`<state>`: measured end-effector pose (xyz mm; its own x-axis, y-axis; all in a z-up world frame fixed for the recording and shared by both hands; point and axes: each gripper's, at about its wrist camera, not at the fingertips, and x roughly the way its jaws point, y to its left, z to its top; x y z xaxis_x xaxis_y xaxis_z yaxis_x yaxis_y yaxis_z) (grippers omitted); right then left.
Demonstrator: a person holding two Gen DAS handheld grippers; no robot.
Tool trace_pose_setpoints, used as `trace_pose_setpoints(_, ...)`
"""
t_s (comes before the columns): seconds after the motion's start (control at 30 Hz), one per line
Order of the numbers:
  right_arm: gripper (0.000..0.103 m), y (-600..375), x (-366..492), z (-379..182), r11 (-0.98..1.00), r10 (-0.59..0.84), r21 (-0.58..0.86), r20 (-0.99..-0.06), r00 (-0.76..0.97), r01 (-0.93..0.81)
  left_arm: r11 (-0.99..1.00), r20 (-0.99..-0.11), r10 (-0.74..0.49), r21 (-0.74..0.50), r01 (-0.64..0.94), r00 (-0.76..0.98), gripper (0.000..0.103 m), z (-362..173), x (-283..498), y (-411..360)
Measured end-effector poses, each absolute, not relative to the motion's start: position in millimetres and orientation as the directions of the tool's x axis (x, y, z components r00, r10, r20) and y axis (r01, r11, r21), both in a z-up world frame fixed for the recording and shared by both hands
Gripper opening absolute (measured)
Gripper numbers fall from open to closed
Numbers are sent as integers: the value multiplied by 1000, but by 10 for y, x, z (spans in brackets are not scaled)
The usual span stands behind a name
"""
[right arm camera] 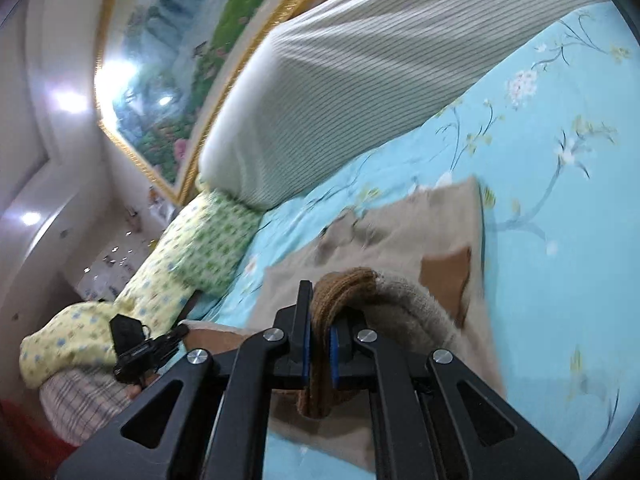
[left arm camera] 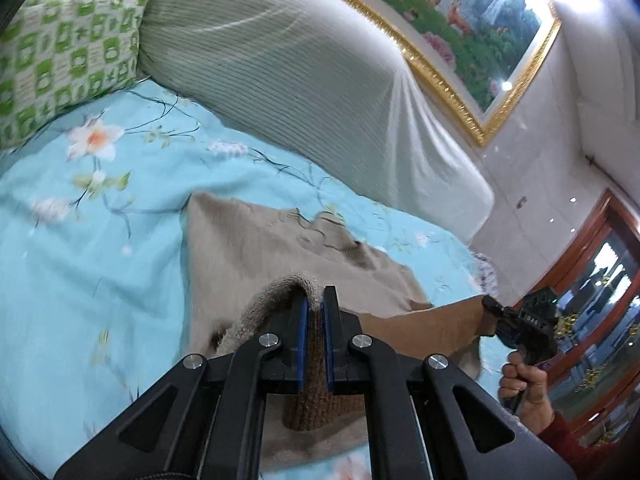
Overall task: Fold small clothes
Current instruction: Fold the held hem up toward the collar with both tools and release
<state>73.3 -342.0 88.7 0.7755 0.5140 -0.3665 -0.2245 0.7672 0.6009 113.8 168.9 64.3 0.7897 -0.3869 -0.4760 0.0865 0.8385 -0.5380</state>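
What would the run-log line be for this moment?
left gripper: shut on sweater edge | right gripper: shut on sweater edge | beige sweater: partly lifted off blue floral bedsheet

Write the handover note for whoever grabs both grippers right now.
Left gripper: shut on the beige knitted garment's ribbed edge.
Right gripper: shut on another part of the same edge, which looks browner there.
Garment: the gripped end is lifted off the blue floral bedsheet; the far end lies flat on it, near the striped bolster.
Done: both corners gripped and raised.
Left: likely carry the held edge over to the far end, lay it down, release, finish remaining folds.
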Motion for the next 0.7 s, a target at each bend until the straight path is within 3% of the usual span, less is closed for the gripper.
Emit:
trace_pose_setpoints(0.27, 8, -3526, 1522, 808, 781, 463, 610, -419, 781, -135, 844, -516, -345, -536, 19, 784, 5, 459, 1867, 1892)
trace_pose_setpoints(0.5, 10, -3688, 2035, 287, 813, 330, 571, -611, 719, 111, 856, -658, -268, -498, -140, 704, 6, -82, 2420, 2035)
trace_pose_setpoints(0.6, 12, -3714, 2046, 231, 806, 333, 576, -630, 702, 134, 844, -674, -281, -512, -158, 684, 9, -182, 2417, 2061)
trace_pose_setpoints(0.67, 31, -3769, 1933, 325, 796, 336, 592, -602, 724, 123, 851, -670, -276, -504, -149, 689, 14, -93, 2295, 2053)
trace_pose_setpoints(0.7, 50, -3788, 1863, 386, 798, 329, 591, -590, 738, 116, 858, -671, -273, -493, -141, 689, 19, -38, 2220, 2030)
